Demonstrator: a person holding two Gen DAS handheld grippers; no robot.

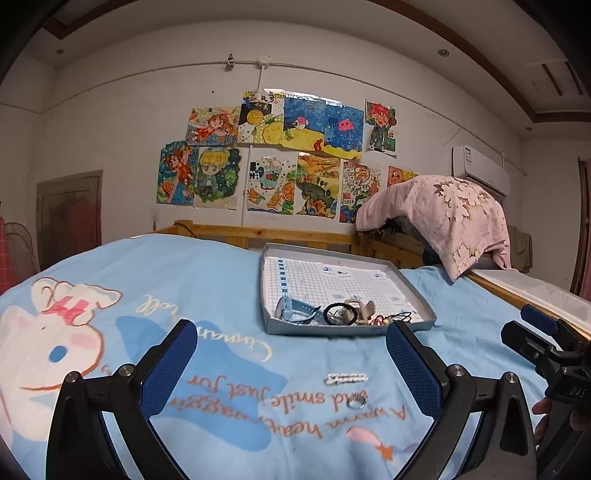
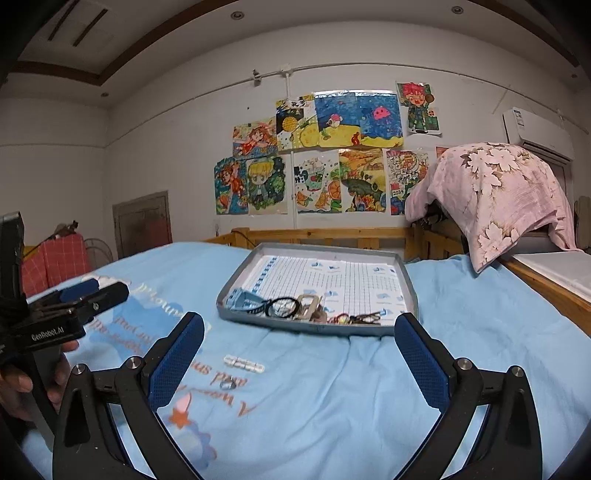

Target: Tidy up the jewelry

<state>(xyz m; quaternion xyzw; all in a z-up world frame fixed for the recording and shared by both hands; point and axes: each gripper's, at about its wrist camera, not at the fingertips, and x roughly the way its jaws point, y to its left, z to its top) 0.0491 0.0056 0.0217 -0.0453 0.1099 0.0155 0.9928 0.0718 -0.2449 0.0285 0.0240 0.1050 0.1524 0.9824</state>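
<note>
Fingers (image 1: 181, 354) spread; ring (image 1: 357, 403) between.

Ring (image 1: 357, 403) and clip (image 1: 346, 378) near jewelry-filled tray (image 1: 413, 286)

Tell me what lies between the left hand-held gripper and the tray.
In the left wrist view, the ring and silver hair clip lie on the blue bedsheet between the left hand-held gripper and the tray.

Dim, even indoor light, bluish in tint. Strong fisheye bending curves the ceiling (image 1: 295, 22) toward 12 o'clock; corners vignette black. Soft focus throughout, faint shadows under the tray (image 2: 413, 291).
</note>
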